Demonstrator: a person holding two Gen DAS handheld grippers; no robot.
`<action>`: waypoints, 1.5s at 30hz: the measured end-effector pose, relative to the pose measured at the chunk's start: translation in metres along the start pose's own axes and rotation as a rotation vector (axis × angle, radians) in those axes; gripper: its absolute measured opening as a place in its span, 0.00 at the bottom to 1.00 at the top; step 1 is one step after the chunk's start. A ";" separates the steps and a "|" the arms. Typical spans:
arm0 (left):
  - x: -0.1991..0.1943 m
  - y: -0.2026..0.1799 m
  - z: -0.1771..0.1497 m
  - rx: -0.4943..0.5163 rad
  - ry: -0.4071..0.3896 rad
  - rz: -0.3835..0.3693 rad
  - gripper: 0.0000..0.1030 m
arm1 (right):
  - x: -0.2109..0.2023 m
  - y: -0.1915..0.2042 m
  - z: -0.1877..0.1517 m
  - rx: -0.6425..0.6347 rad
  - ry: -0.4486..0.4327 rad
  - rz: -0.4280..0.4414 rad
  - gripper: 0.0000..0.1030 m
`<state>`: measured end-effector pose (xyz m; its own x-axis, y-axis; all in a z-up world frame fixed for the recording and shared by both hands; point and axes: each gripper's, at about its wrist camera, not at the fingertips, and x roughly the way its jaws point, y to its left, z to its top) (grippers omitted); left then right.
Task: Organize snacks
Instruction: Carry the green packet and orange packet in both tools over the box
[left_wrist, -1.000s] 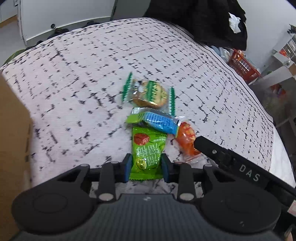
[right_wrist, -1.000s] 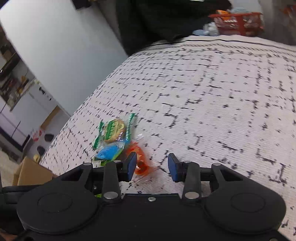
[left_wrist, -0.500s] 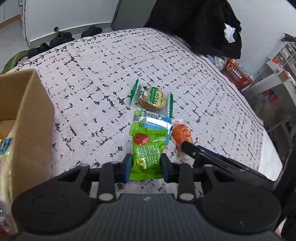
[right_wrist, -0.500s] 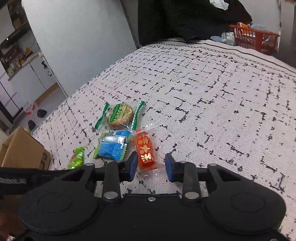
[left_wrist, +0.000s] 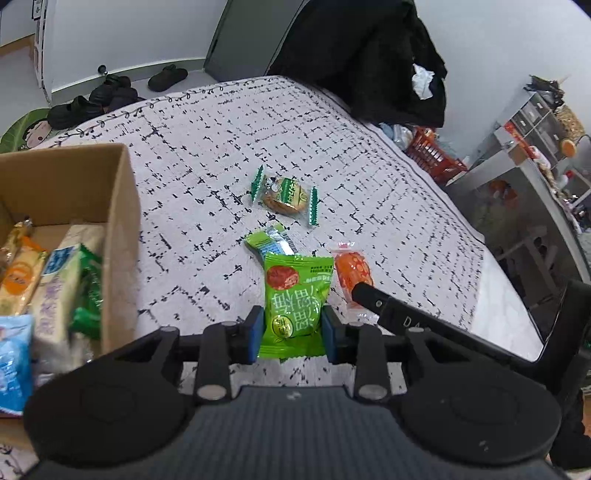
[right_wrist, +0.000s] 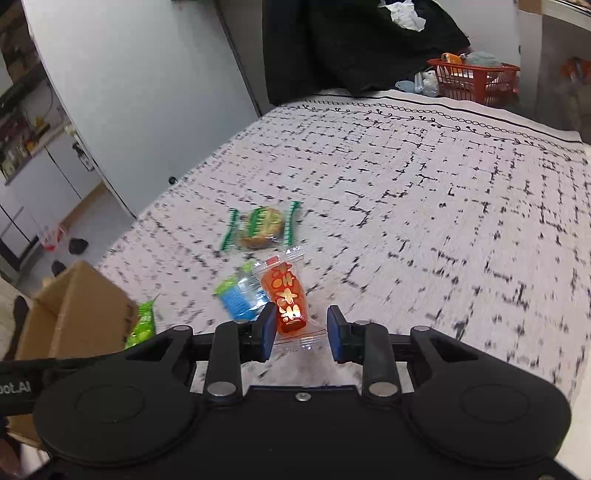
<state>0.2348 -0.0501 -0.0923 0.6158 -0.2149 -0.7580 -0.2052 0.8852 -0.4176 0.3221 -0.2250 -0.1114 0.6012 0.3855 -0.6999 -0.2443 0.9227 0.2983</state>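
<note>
My left gripper (left_wrist: 291, 334) is shut on a green snack packet (left_wrist: 295, 301) and holds it above the cloth, right of a cardboard box (left_wrist: 118, 221) that holds several snacks. The packet also shows in the right wrist view (right_wrist: 142, 325). My right gripper (right_wrist: 302, 330) is open, its jaws on either side of an orange jelly packet (right_wrist: 284, 299), also in the left wrist view (left_wrist: 352, 271). A blue and green packet (right_wrist: 240, 295) lies left of it. A round biscuit in a green-edged wrapper (left_wrist: 286, 192) lies farther off.
The snacks lie on a white cloth with black dashes (left_wrist: 207, 155). A black garment (left_wrist: 369, 62) hangs past the far edge. A red basket (right_wrist: 474, 79) and shoes (left_wrist: 110, 96) sit on the floor. Shelves (left_wrist: 535, 147) stand at the right.
My left gripper has lifted the green packet and drawn back towards the box, which has come into view. My right gripper has moved in so that the orange jelly packet sits between its jaws.
</note>
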 end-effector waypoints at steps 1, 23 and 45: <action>-0.005 0.001 0.000 0.001 -0.005 -0.004 0.31 | -0.005 0.003 -0.002 0.006 -0.001 -0.002 0.27; -0.092 0.062 0.004 -0.003 -0.082 -0.094 0.31 | -0.089 0.092 -0.006 0.014 -0.085 0.036 0.28; -0.148 0.133 0.008 -0.099 -0.161 -0.058 0.31 | -0.101 0.188 -0.027 -0.097 -0.056 0.116 0.28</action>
<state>0.1226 0.1032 -0.0319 0.7412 -0.1885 -0.6442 -0.2344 0.8266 -0.5116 0.1944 -0.0906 -0.0023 0.6059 0.4906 -0.6263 -0.3850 0.8697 0.3088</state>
